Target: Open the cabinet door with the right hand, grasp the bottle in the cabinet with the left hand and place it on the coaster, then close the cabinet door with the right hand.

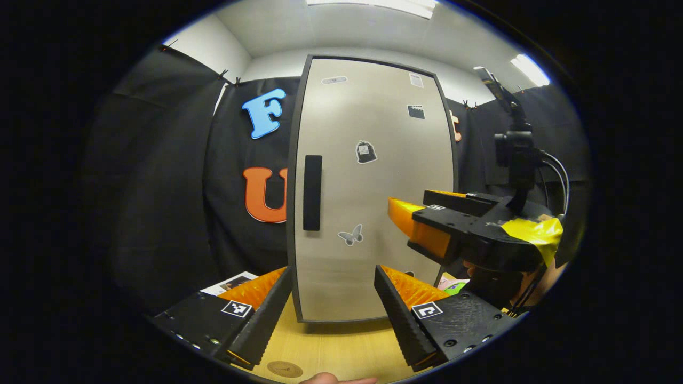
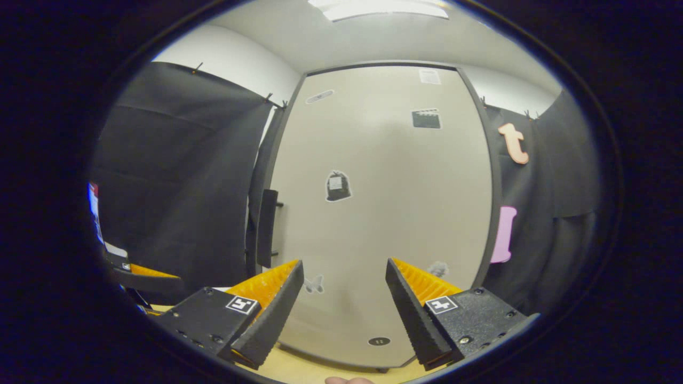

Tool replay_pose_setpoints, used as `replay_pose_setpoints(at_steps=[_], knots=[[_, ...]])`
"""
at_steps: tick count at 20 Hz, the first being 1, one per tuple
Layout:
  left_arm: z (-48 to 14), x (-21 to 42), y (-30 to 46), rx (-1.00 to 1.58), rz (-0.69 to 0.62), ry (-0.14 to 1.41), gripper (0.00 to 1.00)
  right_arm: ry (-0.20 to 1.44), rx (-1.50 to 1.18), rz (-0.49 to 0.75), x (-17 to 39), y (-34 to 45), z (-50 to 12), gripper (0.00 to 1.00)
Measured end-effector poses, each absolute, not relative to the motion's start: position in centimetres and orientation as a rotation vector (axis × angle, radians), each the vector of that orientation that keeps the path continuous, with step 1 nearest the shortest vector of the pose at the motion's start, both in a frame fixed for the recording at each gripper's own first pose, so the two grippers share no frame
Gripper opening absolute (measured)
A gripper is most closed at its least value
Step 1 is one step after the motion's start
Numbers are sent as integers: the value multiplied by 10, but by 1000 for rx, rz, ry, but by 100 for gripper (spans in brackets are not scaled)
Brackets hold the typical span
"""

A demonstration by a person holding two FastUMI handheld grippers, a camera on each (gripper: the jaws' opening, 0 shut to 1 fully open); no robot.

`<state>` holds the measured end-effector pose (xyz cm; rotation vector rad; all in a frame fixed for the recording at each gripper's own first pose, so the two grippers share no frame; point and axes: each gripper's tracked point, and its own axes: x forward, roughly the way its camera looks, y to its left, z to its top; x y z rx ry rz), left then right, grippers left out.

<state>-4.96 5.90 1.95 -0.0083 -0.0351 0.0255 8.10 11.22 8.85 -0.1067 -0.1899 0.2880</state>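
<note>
Left gripper view: my left claw gapes empty above the wooden table; the tall beige cabinet door is closed, bottle presumably behind it. Right gripper view: my right claw, open, must next reach the black vertical bar handle.

Black cloth drapes the booth beneath white walls, ceiling lights glowing over a wooden tabletop.
</note>
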Motion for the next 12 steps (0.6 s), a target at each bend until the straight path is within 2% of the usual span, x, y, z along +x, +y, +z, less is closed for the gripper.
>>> replay_pose_setpoints(at_steps=[3,12], knots=[[7,-61,86,4,97,-8,92,-253,-95,386,93,154,106,99],[-16,-115,162,-30,323,86,93,-199,-107,468,147,238,96,99]])
